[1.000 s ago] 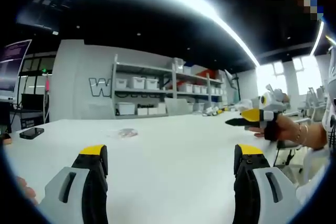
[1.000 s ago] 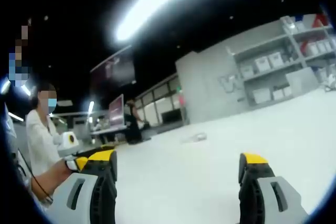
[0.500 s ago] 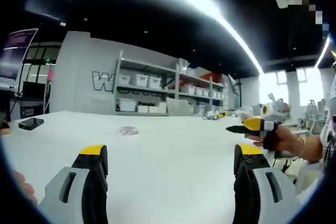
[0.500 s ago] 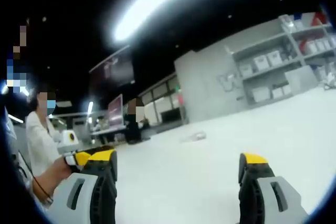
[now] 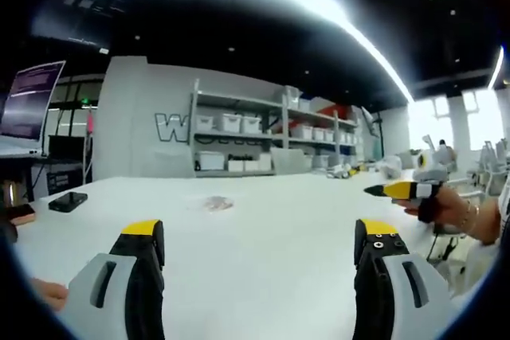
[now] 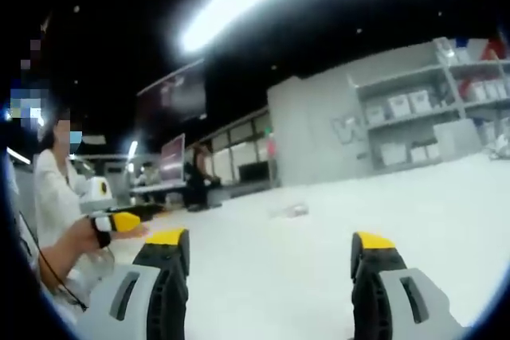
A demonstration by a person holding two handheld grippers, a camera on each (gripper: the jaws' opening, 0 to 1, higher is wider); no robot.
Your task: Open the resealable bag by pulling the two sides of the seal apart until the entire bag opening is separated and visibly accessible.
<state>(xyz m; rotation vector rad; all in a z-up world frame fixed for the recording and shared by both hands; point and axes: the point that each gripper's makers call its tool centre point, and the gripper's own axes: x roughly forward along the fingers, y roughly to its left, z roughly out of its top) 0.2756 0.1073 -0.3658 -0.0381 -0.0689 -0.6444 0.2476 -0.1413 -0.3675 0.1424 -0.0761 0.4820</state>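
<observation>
White tabletop point(image 5: 263, 236) spreads under both our tongs, with a grey wall and metal shelving point(image 5: 263, 137) behind it. We see pale storage bins point(image 5: 231, 123) lined along the shelves, their contents too small to tell. Large letters on the wall start with "W"; the rest is hidden by the shelves. Our left gripper point(image 5: 259, 236) is released, jaws wide apart and holding nothing; so is our right gripper point(image 6: 271, 248). Well ahead of both, between the jaws, lies the resealable bag point(image 5: 217, 205) on the table. A dark phone-like slab point(image 5: 68, 201) lies far left.

White table point(image 5: 263, 228), yellow-tipped grey gripper point(image 5: 259, 236)
</observation>
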